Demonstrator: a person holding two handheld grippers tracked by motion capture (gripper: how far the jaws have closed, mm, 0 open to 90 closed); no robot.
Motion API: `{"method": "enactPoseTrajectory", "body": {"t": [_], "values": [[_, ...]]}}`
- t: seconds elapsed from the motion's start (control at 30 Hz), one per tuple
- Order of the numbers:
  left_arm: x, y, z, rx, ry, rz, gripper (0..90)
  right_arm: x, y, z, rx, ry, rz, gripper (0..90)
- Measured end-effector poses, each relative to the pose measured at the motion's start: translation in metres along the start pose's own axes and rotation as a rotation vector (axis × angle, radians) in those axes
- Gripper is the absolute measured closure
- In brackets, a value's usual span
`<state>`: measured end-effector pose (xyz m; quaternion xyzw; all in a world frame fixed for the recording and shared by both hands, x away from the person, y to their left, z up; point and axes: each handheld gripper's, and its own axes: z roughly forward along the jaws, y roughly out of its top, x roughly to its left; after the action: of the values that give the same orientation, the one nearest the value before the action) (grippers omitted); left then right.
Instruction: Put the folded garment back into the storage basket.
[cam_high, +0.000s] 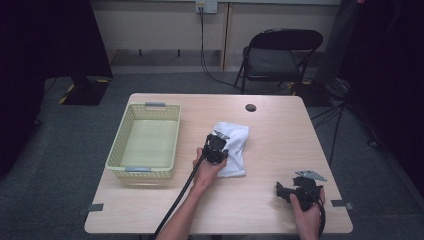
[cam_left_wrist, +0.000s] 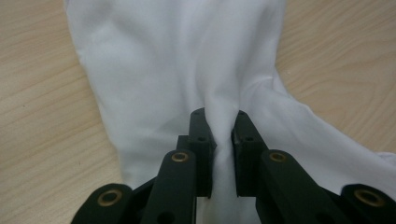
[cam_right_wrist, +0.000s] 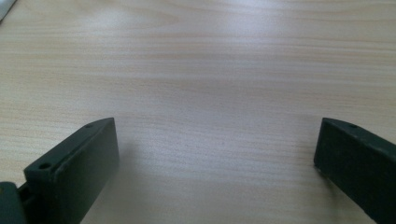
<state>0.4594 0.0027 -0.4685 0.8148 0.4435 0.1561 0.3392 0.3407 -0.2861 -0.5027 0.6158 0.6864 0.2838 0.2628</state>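
Note:
A white cloth (cam_high: 235, 145) lies crumpled at the middle of the wooden table. My left gripper (cam_high: 216, 146) sits on its near left part, and in the left gripper view the cloth (cam_left_wrist: 177, 60) is pinched into a ridge between the jaws, so my left gripper (cam_left_wrist: 223, 123) is shut on a fold of it. My right gripper (cam_high: 286, 191) rests low over the table's near right corner, apart from the cloth. In the right gripper view my right gripper (cam_right_wrist: 215, 135) stands wide open over bare wood, nothing between its fingers (cam_right_wrist: 79, 163).
A pale yellow plastic basket (cam_high: 116, 150) with grey handles stands at the table's left, nothing in it. A small dark round spot (cam_high: 250, 107) marks the far table edge. A black folding chair (cam_high: 277, 55) stands beyond the table. Cables trail across the floor.

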Motion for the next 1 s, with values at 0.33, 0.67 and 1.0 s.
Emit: {"method": "enactPoseTrajectory", "body": {"t": [0.33,0.67,1.0], "values": [[0.001,0.004,-0.010,-0.016,-0.005,-0.001,81.6,0.000,0.000,0.000,0.000,0.000,0.001,0.0],[0.001,0.009,-0.022,-0.045,-0.011,0.017,81.5,0.000,0.000,0.000,0.000,0.000,0.001,0.0],[0.004,0.014,-0.036,-0.066,-0.008,0.015,81.5,0.000,0.000,0.000,0.000,0.000,0.001,0.0]]}}
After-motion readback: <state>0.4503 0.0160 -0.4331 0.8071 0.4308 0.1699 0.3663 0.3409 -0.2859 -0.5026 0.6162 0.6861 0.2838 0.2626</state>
